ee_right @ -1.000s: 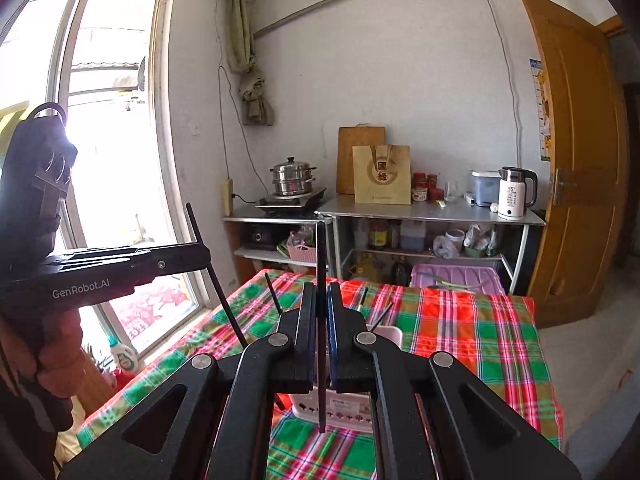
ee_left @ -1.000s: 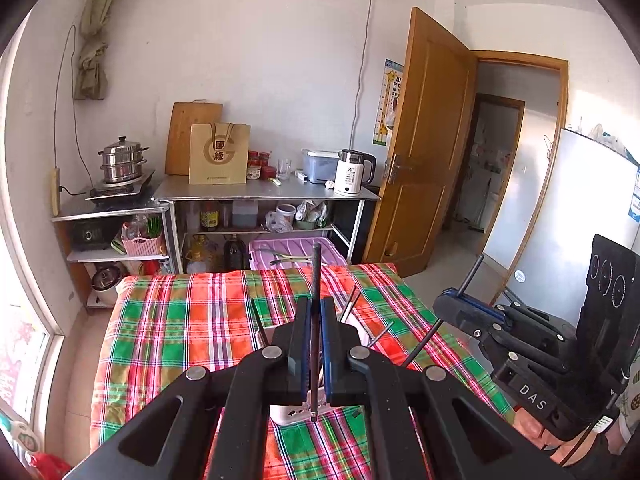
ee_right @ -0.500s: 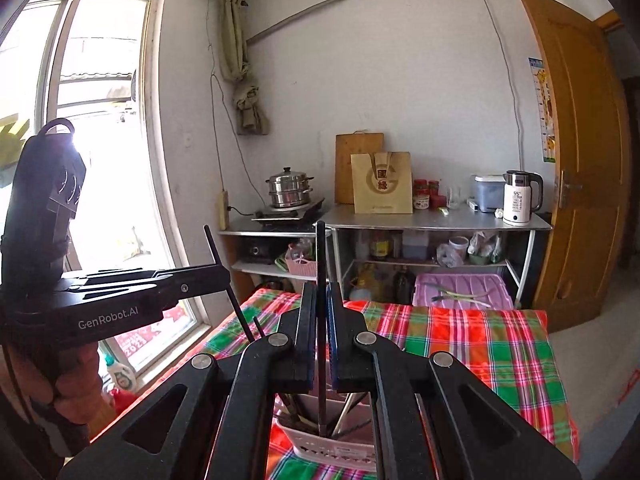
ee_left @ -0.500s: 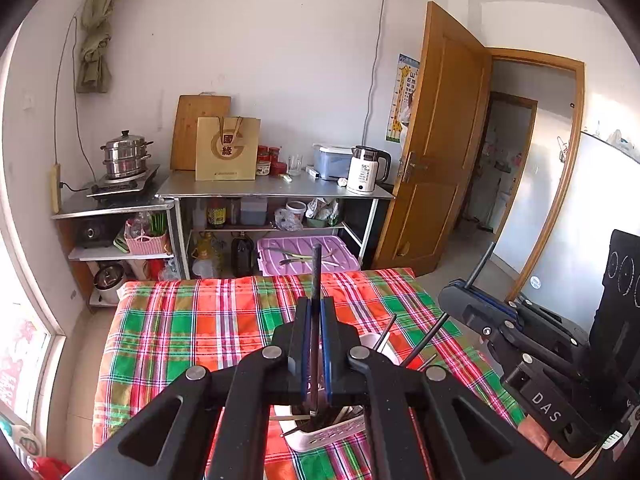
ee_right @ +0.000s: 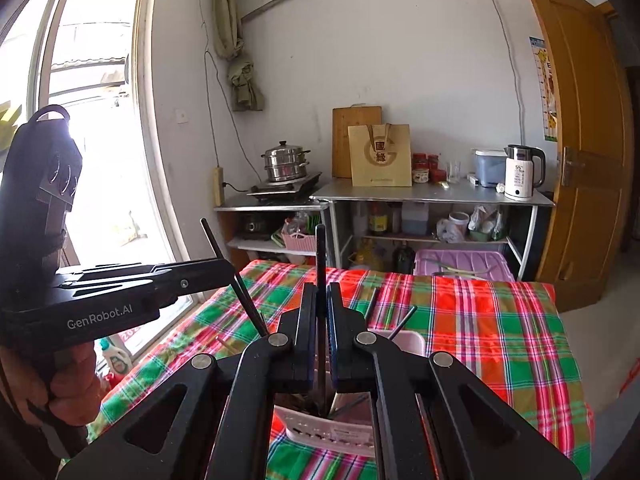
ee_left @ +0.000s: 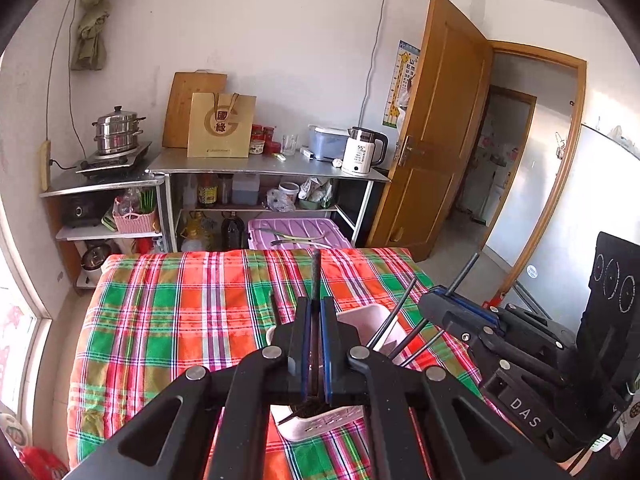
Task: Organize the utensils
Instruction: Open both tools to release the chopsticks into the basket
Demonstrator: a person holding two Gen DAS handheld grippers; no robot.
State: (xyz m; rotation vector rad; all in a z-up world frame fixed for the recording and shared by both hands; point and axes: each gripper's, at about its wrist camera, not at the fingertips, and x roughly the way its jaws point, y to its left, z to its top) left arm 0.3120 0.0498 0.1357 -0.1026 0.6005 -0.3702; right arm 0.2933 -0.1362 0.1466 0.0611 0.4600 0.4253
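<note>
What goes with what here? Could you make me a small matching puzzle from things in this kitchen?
Things:
1. steamer pot
2. kettle
3. purple bin lid
4. paper bag

Places or states:
A. on the floor beyond the checked table
B. on the small stove
C. leaning before the cutting board
D. at the steel counter's door end

Pairs: 1-B, 2-D, 3-A, 4-C

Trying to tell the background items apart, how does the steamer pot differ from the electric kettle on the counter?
The steamer pot is bare shiny metal, stacked in tiers with a knobbed lid; the electric kettle is white with a black handle and a display. The pot sits on a cooktop on the lower left shelf, the kettle at the right end of the steel counter. Both stand upright.
</note>
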